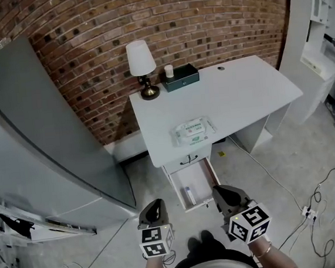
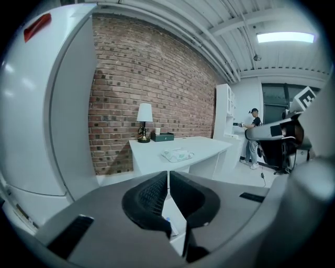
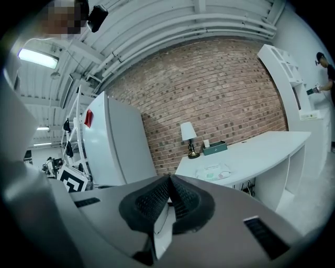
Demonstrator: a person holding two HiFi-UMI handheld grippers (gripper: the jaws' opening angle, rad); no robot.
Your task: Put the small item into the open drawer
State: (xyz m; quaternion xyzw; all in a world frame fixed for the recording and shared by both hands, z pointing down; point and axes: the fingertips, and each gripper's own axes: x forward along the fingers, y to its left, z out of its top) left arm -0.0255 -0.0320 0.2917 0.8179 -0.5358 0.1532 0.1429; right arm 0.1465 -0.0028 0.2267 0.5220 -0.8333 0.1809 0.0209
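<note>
The drawer is white. It is pulled out from under the front of the white bench and left open. The small item is laid flat inside it, on the drawer's floor, near the left wall. The item is white, long and thin, with a bit of blue at one end. It is laid along the drawer's length.

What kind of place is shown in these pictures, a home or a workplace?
Probably a workshop or test lab furnished like a room: a white desk with a table lamp stands against a bare brick wall, and loose cables lie across the floor.
</note>
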